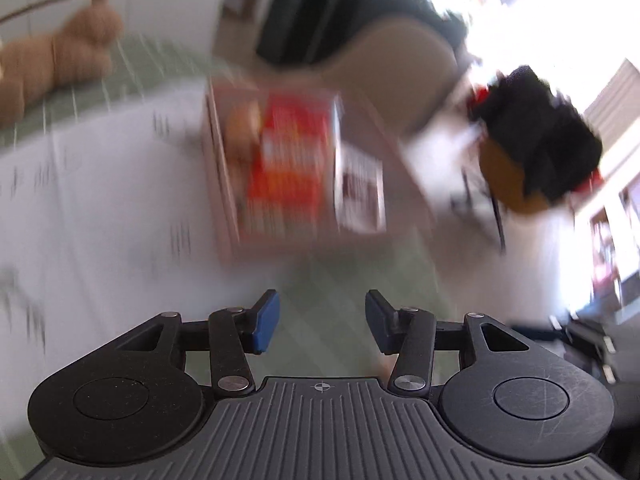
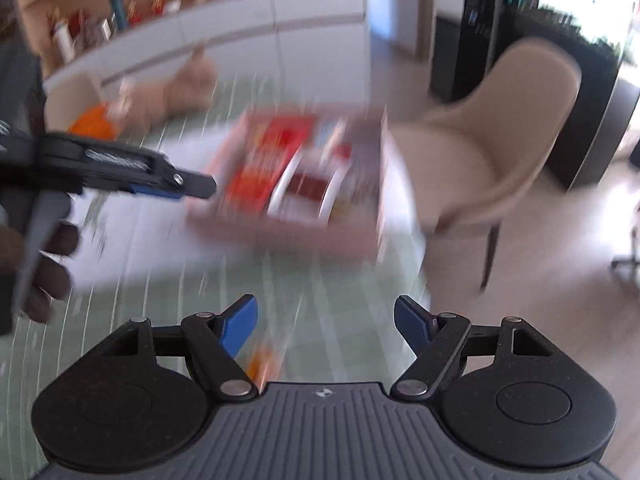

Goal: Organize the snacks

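Left gripper [image 1: 322, 322]: blue-padded jaws spread apart, nothing between them, hovering over the green table.
Right gripper [image 2: 325, 326]: jaws wide apart too, nothing clamped; a blurred orange object [image 2: 264, 360] sits low by the left pad, too smeared to name.
Left gripper from the right wrist view: there it is at nine o'clock, pointing in toward the box, with the person's hand [image 2: 44, 264] wrapped on its handle at eight o'clock.
Cardboard box [image 1: 224, 184]: dead ahead at twelve o'clock of both grippers, well apart from the fingertips, resting on white paper [image 1: 100, 208] over the green table [image 2: 280, 288].
Red snack packet [image 1: 290, 156]: lying inside the box, toward its left side in both views; everything is motion-blurred, lettering unreadable.
White-and-maroon packet [image 2: 310, 188]: also in the box, just beside the red one, on its right.
Plush toy [image 1: 60, 56]: tan, lying on the table at ten o'clock in the left wrist view.
Beige chair [image 2: 500, 152]: at two o'clock of the box, beside the table edge.
Shelving [image 2: 120, 4]: back wall, eleven o'clock, small items too blurred to identify.
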